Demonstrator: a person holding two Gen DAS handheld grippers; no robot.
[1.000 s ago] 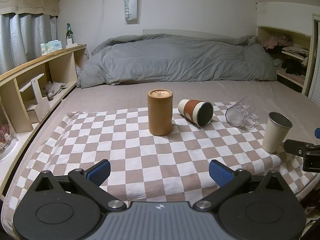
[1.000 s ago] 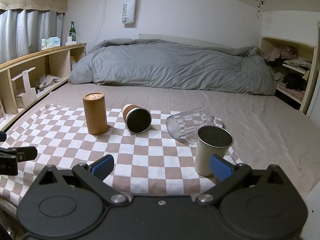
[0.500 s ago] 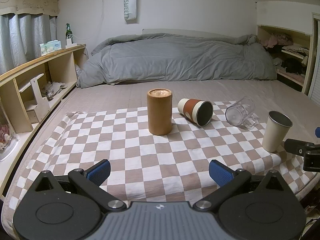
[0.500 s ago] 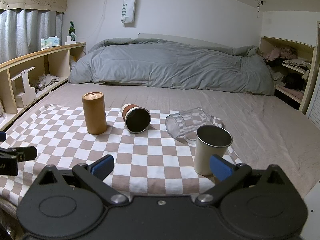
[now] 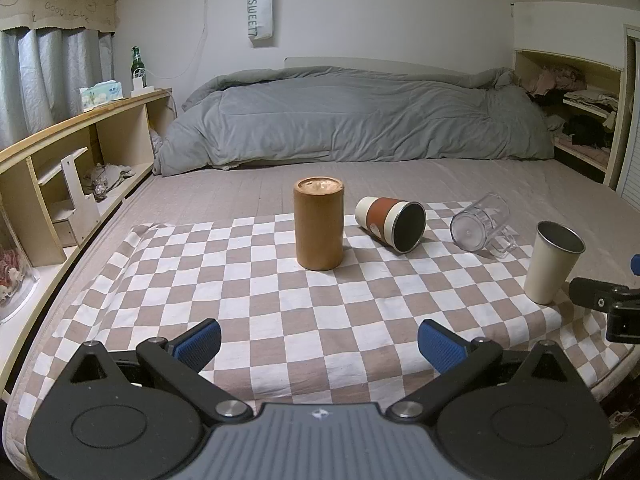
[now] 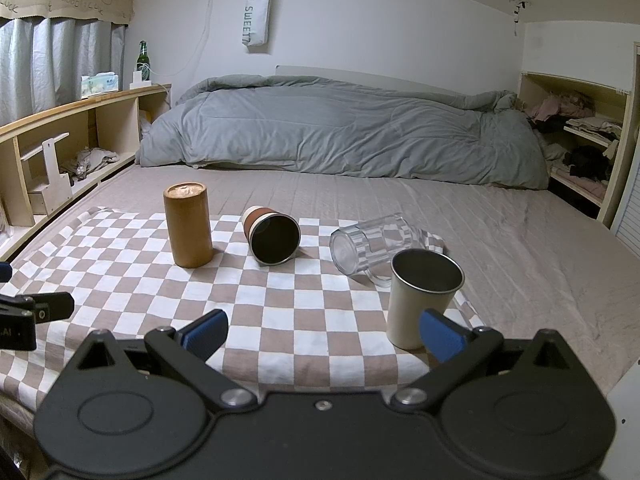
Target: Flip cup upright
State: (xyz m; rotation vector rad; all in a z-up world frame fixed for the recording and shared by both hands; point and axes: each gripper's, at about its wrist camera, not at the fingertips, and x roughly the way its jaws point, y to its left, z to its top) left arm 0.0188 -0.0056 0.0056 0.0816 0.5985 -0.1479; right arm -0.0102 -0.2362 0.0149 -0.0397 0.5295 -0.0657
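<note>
Both your left gripper and right gripper hang spread, empty. Brown-banded cup lies sideways mid-cloth, between wooden canister and tipped glass mug. Risk: round wall rolls from pads; soft bed may topple it.

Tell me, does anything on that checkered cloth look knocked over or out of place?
Yes. The brown-banded cup and the clear glass mug lie tipped on their sides, mouths facing the cameras. The wooden canister and cream metal cup stand upright. Nothing looks spilled.
</note>
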